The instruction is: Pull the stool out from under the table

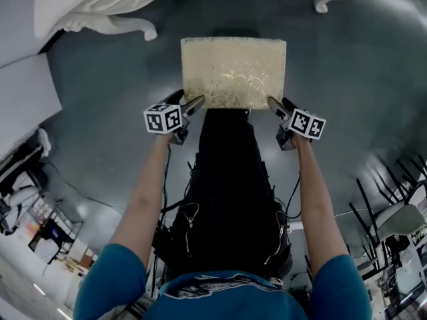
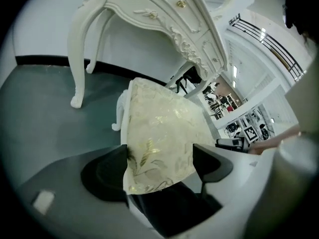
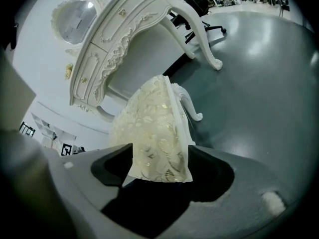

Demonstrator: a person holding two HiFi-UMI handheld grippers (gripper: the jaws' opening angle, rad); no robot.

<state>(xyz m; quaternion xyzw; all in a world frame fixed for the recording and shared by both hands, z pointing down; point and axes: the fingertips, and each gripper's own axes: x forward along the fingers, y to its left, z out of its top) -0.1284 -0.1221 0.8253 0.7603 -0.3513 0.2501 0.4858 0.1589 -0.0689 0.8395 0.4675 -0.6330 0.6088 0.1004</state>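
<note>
Finding: the rectangular stool with cream floral brocade cushion and white carved legs (image 1: 233,69) stands on the grey-green floor (image 1: 353,79), clear of the white carved dressing table (image 1: 100,9) and in front of it, no part under the top. The pull-out appears essentially done; only release seems left. The left gripper (image 1: 192,105) pinches the cushion corner farthest from the table on its side; the right gripper (image 1: 273,104) pinches the opposite one. No brand or legible writing; only square black-and-white markers on the gripper cubes (image 1: 163,119)
</note>
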